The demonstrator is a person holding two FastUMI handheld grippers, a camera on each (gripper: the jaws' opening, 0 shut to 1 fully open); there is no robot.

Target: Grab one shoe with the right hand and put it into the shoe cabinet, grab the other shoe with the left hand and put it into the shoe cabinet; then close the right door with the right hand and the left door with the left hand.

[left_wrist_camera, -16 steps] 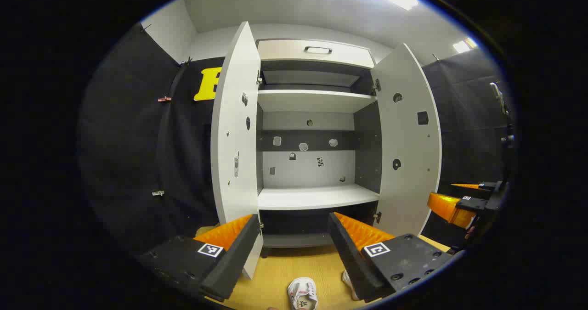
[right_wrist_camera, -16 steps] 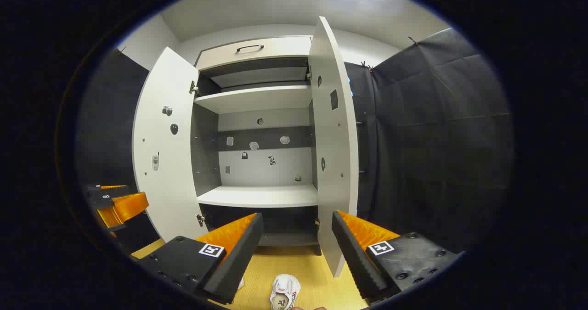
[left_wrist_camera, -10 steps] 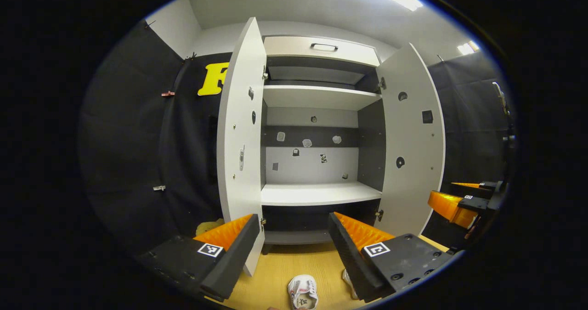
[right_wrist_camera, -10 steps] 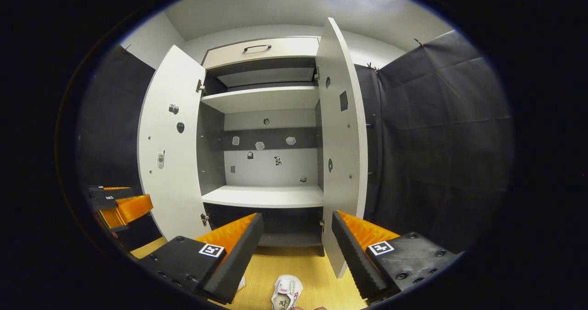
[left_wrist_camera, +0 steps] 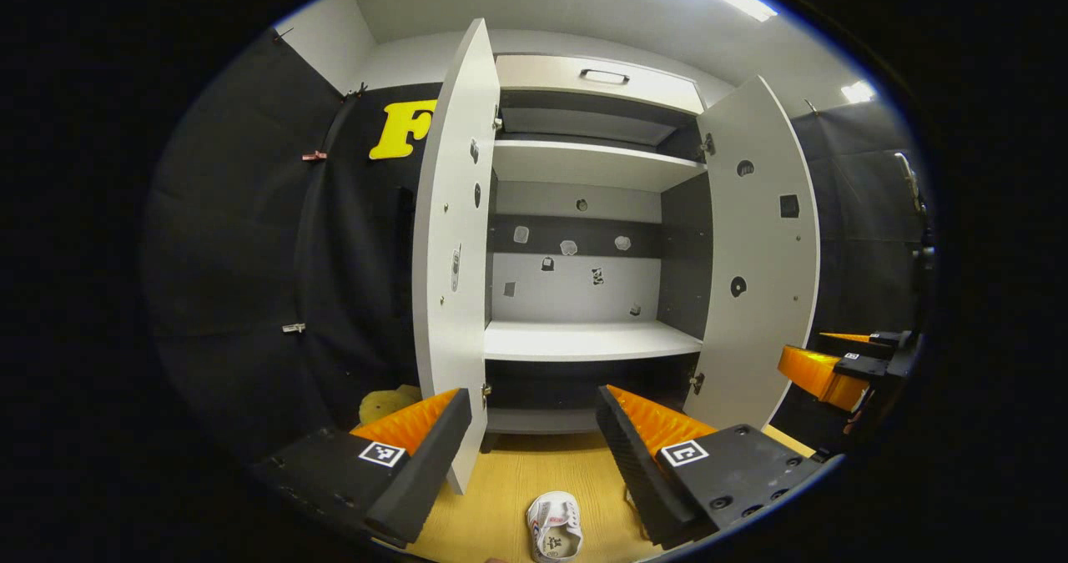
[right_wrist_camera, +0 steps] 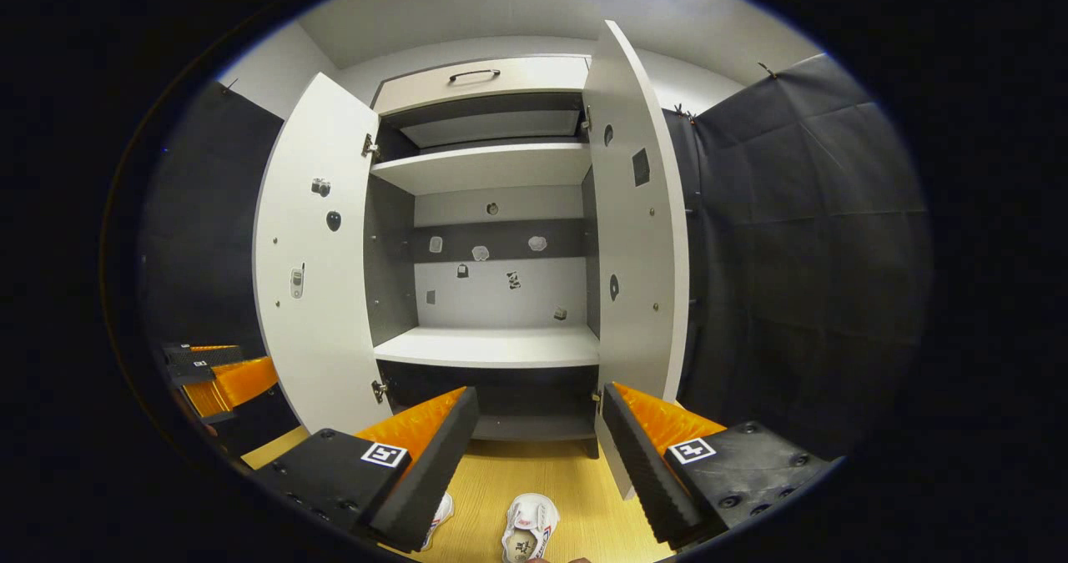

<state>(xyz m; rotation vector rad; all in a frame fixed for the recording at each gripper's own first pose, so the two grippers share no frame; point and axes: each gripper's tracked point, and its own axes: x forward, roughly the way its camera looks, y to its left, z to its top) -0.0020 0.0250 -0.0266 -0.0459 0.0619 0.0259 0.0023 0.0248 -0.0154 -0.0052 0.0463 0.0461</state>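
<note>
smooth matt white board on the cabinet (left_wrist_camera: 584, 338), doors (right_wrist_camera: 313, 296) and shelves alike, with darker matt panels lining the inside. small shiny metal hinges (right_wrist_camera: 378, 389) at the door edges, a metal handle (left_wrist_camera: 605, 75) on the top drawer. the floor (right_wrist_camera: 576, 496) looks like pale wood-grain laminate, faint sheen. white shoes (right_wrist_camera: 527, 525) with a soft, cloth-like upper. booth wall (right_wrist_camera: 801, 254): black matt cloth, creased.
</note>
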